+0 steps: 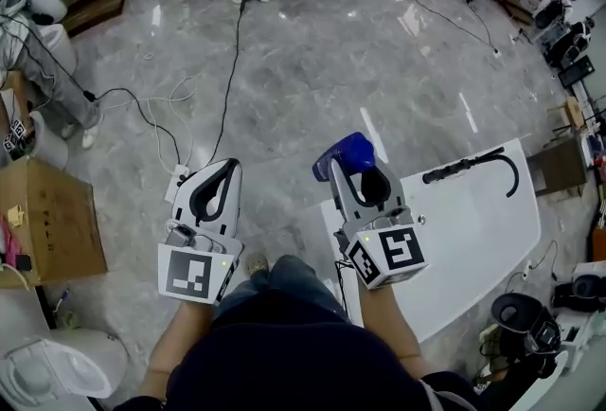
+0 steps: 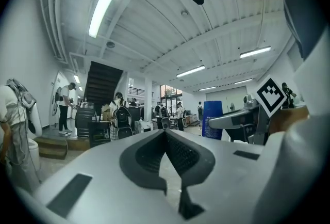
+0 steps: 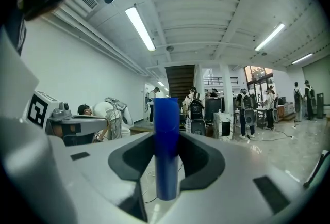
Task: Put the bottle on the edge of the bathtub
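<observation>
Right gripper (image 1: 358, 174) pinching blue bottle (image 3: 166, 130) mid-body, upright, just beside bathtub (image 1: 473, 239) left edge; left gripper (image 2: 166, 138) pressed together, empty, well left of bathtub. Bottle looks rigid, light, smooth, likely slippery: you grip mid-body, set base flat on rim. Cardboard box (image 1: 52, 220) far left of bathtub; black hose (image 1: 473, 165) on bathtub's far side; floor cables (image 1: 227, 87) beyond bathtub

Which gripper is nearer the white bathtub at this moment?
Right. The right gripper, shut on the blue bottle, overlaps the bathtub's near-left corner in the head view. The left gripper, shut and empty, is over the floor to its left.
</observation>
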`<state>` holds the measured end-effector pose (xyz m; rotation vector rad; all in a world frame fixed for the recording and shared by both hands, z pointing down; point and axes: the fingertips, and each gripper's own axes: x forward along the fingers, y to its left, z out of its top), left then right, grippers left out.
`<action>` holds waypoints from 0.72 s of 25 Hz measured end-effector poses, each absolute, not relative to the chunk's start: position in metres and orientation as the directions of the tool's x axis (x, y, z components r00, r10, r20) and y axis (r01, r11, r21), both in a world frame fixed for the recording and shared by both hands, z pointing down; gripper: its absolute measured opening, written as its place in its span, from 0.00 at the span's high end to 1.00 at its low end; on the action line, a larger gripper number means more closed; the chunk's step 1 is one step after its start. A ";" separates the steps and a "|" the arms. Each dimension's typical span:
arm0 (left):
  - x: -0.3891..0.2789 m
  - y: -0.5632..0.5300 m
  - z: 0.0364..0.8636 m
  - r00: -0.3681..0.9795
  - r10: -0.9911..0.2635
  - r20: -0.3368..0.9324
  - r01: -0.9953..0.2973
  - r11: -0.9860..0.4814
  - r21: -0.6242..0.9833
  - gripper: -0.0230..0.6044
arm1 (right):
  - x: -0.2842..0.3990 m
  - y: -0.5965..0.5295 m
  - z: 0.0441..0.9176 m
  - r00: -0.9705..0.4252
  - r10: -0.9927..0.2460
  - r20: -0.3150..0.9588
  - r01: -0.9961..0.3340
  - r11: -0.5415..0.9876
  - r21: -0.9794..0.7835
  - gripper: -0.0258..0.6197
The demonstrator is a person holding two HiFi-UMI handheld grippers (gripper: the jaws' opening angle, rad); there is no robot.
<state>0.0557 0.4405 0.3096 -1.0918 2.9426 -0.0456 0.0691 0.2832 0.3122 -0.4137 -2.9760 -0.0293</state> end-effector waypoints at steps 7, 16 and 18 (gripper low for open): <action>0.017 0.411 0.311 -0.713 -0.702 0.008 -0.702 0.712 -0.012 0.93 | 0.041 0.253 0.313 -0.967 0.212 0.140 0.214 0.977 0.001 0.71; -0.062 0.372 0.313 -0.706 -0.708 0.024 -0.709 0.705 -0.022 0.93 | -0.039 0.212 0.322 -0.970 0.201 0.140 0.205 0.979 0.014 0.71; -0.086 0.361 0.311 -0.703 -0.711 0.015 -0.711 0.703 -0.022 0.93 | -0.063 0.202 0.321 -0.969 0.204 0.139 0.209 0.978 0.017 0.71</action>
